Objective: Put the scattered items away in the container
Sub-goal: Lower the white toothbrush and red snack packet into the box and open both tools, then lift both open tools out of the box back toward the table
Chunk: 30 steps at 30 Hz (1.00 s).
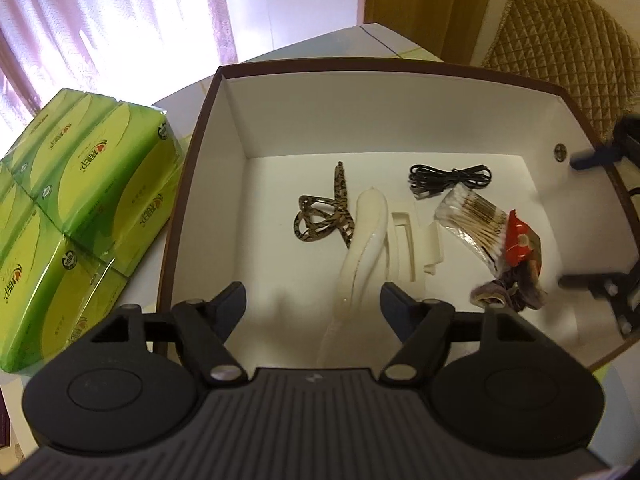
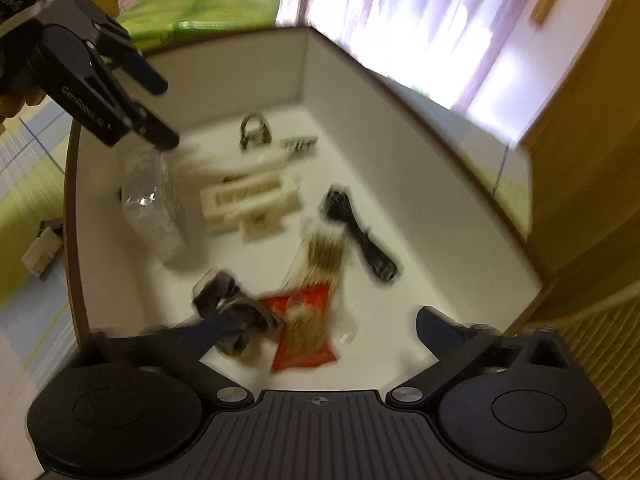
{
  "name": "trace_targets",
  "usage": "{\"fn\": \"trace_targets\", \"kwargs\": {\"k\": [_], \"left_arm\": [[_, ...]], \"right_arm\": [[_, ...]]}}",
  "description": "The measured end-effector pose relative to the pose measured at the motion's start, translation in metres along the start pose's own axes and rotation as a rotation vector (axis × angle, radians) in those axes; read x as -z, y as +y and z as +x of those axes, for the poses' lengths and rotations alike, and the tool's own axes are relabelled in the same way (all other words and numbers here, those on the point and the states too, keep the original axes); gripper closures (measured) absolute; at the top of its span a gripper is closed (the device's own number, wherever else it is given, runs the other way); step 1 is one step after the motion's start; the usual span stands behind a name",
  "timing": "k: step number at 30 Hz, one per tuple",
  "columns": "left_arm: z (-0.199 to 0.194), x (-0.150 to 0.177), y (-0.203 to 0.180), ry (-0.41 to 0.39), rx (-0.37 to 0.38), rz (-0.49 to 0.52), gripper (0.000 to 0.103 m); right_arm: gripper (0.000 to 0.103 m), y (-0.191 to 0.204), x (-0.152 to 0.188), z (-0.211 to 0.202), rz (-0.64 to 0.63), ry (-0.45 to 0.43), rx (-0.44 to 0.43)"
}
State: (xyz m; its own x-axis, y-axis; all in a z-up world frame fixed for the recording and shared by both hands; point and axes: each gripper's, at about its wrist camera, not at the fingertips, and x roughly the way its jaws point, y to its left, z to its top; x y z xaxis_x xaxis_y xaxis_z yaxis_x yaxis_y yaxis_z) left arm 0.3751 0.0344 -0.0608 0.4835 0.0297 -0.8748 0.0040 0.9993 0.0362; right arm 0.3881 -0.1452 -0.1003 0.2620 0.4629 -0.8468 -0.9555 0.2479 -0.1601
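1. Left wrist view: the left hand-held gripper hangs over the near end of the box, its jaws apart and pressing on nothing. A long cream hair clip lies just ahead, between the jaw tips, and looks released onto the floor of the box. Also inside are a leopard-print hair clip, a coiled black cable, a bag of cotton swabs, a red packet and a dark scrunchie. Green tissue packs stand on the table, just left of the box.

2. Right wrist view: the right hand-held gripper has its jaws spread wide with no grip. The dark scrunchie lies blurred against its left finger, beside the red packet, so it seems just dropped. A clear plastic piece sits under the left hand-held gripper.

3. Judgement: most items already sit in the box. A small object is outside it at the left, too blurred to tell, so that may remain.
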Motion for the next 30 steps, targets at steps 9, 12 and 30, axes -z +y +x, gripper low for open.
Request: {"fn": "trace_targets", "kwargs": {"k": [9, 12, 30], "left_arm": [[-0.014, 0.004, -0.008, -0.006, 0.011, 0.038, 0.014], [-0.018, 0.005, -0.012, 0.000, 0.003, 0.056, 0.012], [-0.048, 0.011, -0.031, -0.029, 0.001, 0.089, 0.008]], "right_arm": [[0.000, -0.001, -0.004, -0.010, 0.056, 0.012, -0.064], [0.000, 0.002, -0.003, -0.016, 0.061, 0.001, -0.064], [0.000, 0.010, 0.005, -0.048, 0.119, -0.053, -0.026]]}}
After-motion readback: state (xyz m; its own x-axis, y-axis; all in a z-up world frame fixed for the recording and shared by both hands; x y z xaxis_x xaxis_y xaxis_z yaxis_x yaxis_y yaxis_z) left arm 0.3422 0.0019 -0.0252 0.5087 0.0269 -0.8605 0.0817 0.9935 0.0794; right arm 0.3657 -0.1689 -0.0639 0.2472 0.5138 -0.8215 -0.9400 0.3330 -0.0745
